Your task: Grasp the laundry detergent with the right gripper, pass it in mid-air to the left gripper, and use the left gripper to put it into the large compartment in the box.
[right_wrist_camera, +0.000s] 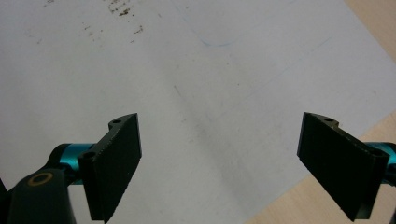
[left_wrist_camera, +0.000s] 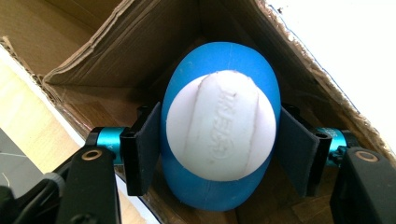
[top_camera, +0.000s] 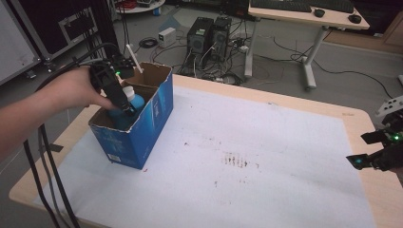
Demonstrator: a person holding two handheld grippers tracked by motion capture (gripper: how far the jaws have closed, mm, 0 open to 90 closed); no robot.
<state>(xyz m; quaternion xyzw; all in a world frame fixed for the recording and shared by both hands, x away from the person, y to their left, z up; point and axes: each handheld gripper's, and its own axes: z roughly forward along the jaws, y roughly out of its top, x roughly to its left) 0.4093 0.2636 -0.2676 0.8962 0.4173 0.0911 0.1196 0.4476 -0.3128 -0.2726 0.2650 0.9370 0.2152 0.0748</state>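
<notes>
1. Blue plastic and a white cap marked the bottle, which stood upright in the near compartment of the box.
2. Left gripper reached down into that compartment from above, a hand wrapped round its body.
3. Its jaws were clamped on the bottle, one pad pressed to each side of the blue body just below the cap.
4. Seen from the left gripper view, the bottle sat in a corner of the compartment, brown cardboard walls close behind it.
5. A cardboard divider split the box in two; a white stick leaned out of the far compartment.
6. Box stood on the left part of the white sheet that covered the table, near the table's left edge.
7. Right gripper hung at the table's right edge, well apart from the box.
8. Its jaws stood wide apart with nothing between them; below them lay the bare white sheet and a strip of the wooden tabletop.
9. Brownish stains dotted the middle of the sheet.
10. Black cables trailed from the left gripper down past the table's near-left corner.
</notes>
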